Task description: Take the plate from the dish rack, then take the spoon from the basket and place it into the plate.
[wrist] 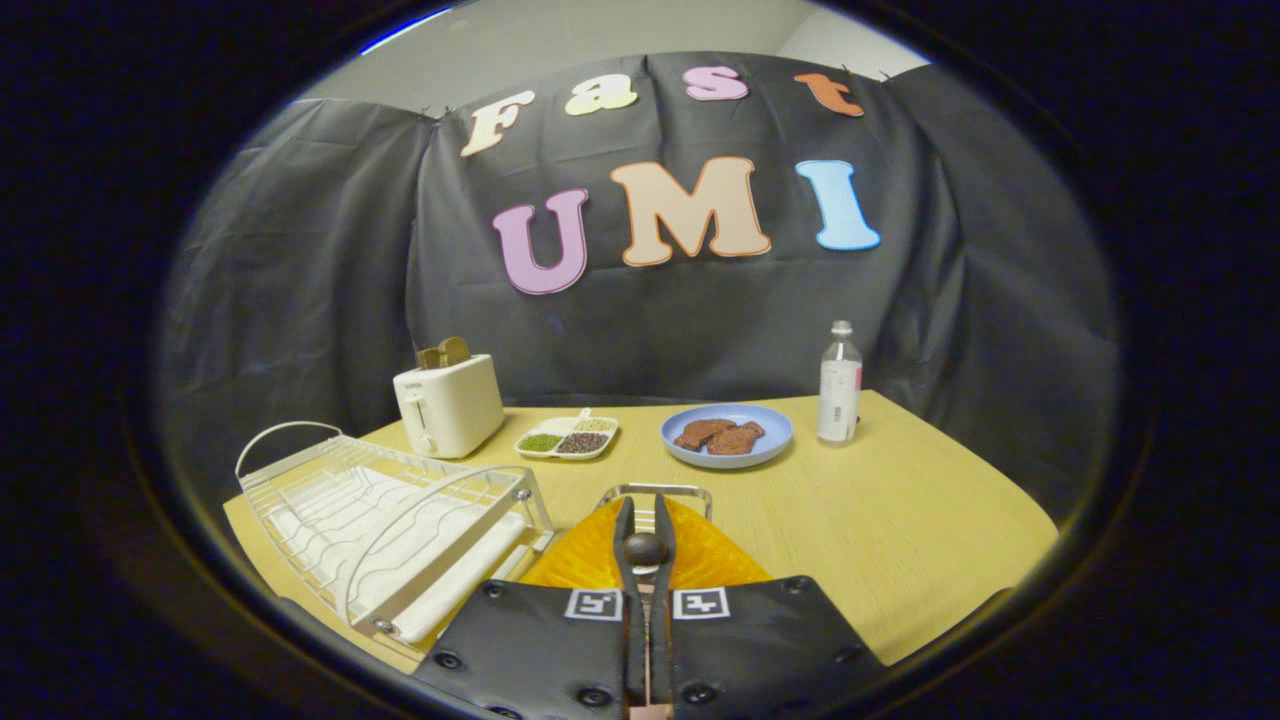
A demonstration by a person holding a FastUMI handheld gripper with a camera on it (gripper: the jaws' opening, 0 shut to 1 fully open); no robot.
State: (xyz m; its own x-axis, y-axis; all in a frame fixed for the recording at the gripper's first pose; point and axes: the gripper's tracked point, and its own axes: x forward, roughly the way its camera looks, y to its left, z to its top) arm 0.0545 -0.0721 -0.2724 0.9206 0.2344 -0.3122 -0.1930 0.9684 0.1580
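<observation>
Both fingers of the tongs [646, 525] pinch the spoon [645, 549] above the orange plate [590, 555].

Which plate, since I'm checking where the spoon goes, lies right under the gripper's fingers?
The orange plate, directly beneath the gripper, which is shut on the dark spoon. The blue plate sits farther off, carrying brown food.
</observation>
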